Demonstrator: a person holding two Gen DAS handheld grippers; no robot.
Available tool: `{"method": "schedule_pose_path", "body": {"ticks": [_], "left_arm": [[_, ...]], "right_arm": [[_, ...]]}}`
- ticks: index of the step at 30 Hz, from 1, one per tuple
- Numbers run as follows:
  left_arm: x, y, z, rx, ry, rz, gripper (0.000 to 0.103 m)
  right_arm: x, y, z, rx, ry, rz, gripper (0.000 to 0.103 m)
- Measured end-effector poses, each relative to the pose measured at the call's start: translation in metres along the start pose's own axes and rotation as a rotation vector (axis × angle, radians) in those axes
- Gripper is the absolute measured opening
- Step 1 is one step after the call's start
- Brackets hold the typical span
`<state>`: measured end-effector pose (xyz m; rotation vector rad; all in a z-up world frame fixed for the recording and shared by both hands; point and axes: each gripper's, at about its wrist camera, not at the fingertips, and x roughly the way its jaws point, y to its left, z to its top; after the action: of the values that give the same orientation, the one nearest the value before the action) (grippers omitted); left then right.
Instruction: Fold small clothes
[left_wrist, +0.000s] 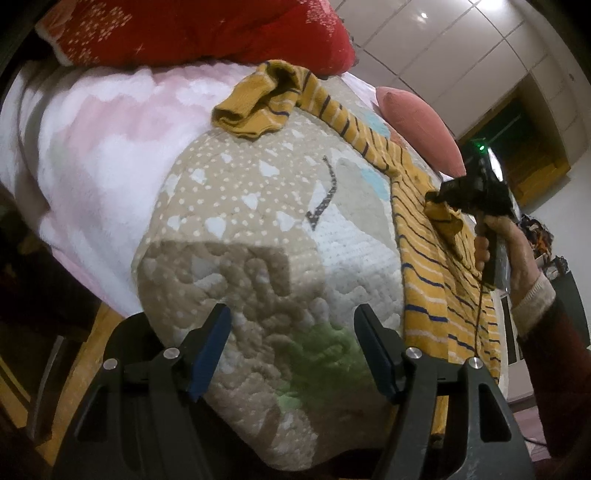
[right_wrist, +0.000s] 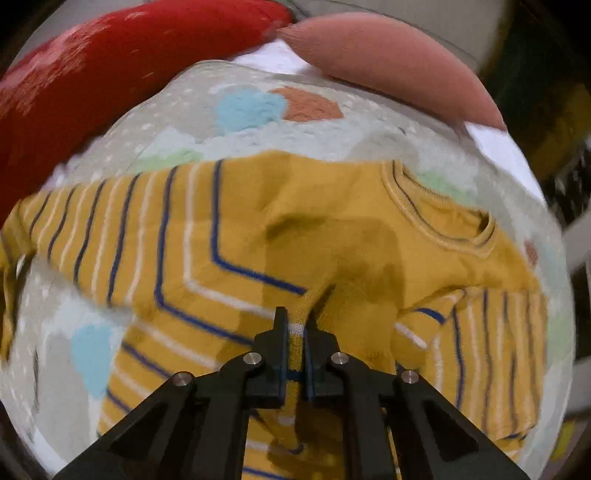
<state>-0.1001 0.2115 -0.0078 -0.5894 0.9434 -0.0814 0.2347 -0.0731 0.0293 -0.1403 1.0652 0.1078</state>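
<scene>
The right claw (right_wrist: 295, 325) pinches a fold of the yellow striped knit sweater (right_wrist: 258, 229). The left claw (left_wrist: 291, 347) is wide apart over the dotted quilted blanket (left_wrist: 258, 206), beside the sweater.

Bare quilt (left_wrist: 258, 206) beside sweater (left_wrist: 436, 258)

Home bedroom: quilted bed (left_wrist: 258, 229), pillows (right_wrist: 388, 62).

Sweater (right_wrist: 332, 236) hem cut off by bottom edge of right wrist view, left cuff by left edge. Quilt (right_wrist: 251, 110) around sweater motion-blurred. Clutter (left_wrist: 543, 236) beyond sweater too small to identify.
</scene>
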Motion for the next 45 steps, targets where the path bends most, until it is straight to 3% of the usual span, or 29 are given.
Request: {"method": "schedule_pose_path", "body": {"ticks": [3,6,7,8,9,12,15,17,19,22,25,30,32,34,36,37,40,45], "left_arm": [[0.001,0.007,0.001,-0.017,0.005,-0.017,0.068],[0.003,0.006,0.002,-0.011,-0.001,-0.017,0.068],[0.002,0.005,0.002,-0.005,-0.007,-0.015,0.068],[0.001,0.003,0.001,0.005,-0.013,-0.012,0.068],[-0.001,0.002,0.001,0.010,-0.016,-0.012,0.068],[-0.009,-0.003,0.000,0.034,-0.031,-0.016,0.068],[-0.018,-0.004,0.001,0.044,-0.057,-0.004,0.073],[-0.022,-0.003,0.002,0.037,-0.070,0.008,0.073],[-0.025,-0.002,0.002,0.030,-0.075,0.018,0.073],[-0.027,-0.001,0.002,0.025,-0.081,0.035,0.073],[-0.028,0.002,0.005,0.007,-0.081,0.043,0.073],[-0.037,0.005,0.008,-0.009,-0.109,0.080,0.073],[-0.040,0.007,0.010,-0.015,-0.117,0.096,0.073],[-0.043,0.008,0.010,-0.018,-0.123,0.107,0.073],[-0.044,0.008,0.011,-0.021,-0.126,0.115,0.073],[-0.044,0.008,0.012,-0.023,-0.126,0.114,0.073],[-0.043,0.004,0.012,-0.014,-0.122,0.116,0.073],[-0.042,-0.003,0.012,0.000,-0.121,0.110,0.073]], "right_arm": [[-0.030,0.020,0.007,-0.047,-0.157,0.001,0.007],[-0.051,0.074,0.002,-0.245,-0.284,-0.041,0.012],[-0.050,0.088,-0.001,-0.304,-0.287,-0.016,0.012],[-0.045,0.101,-0.005,-0.356,-0.268,0.014,0.022],[-0.035,0.117,-0.012,-0.408,-0.224,0.054,0.026],[-0.020,0.136,-0.031,-0.436,-0.152,0.146,0.027],[-0.029,0.137,-0.047,-0.421,-0.134,0.241,0.030],[-0.045,0.128,-0.059,-0.398,-0.142,0.302,0.047],[-0.061,0.110,-0.071,-0.380,-0.163,0.316,0.051],[-0.073,0.067,-0.083,-0.329,-0.183,0.255,0.051],[-0.063,0.000,-0.089,-0.199,-0.164,0.130,0.051],[-0.023,-0.158,-0.100,0.194,-0.078,-0.035,0.051],[-0.015,-0.208,-0.110,0.314,-0.055,-0.071,0.045],[-0.020,-0.237,-0.118,0.362,-0.057,-0.117,0.028],[-0.025,-0.245,-0.119,0.320,-0.033,-0.339,0.039],[-0.024,-0.249,-0.119,0.299,-0.025,-0.400,0.056],[-0.022,-0.270,-0.122,0.329,0.011,-0.418,0.062],[-0.013,-0.281,-0.117,0.309,0.091,-0.524,0.070]]}}
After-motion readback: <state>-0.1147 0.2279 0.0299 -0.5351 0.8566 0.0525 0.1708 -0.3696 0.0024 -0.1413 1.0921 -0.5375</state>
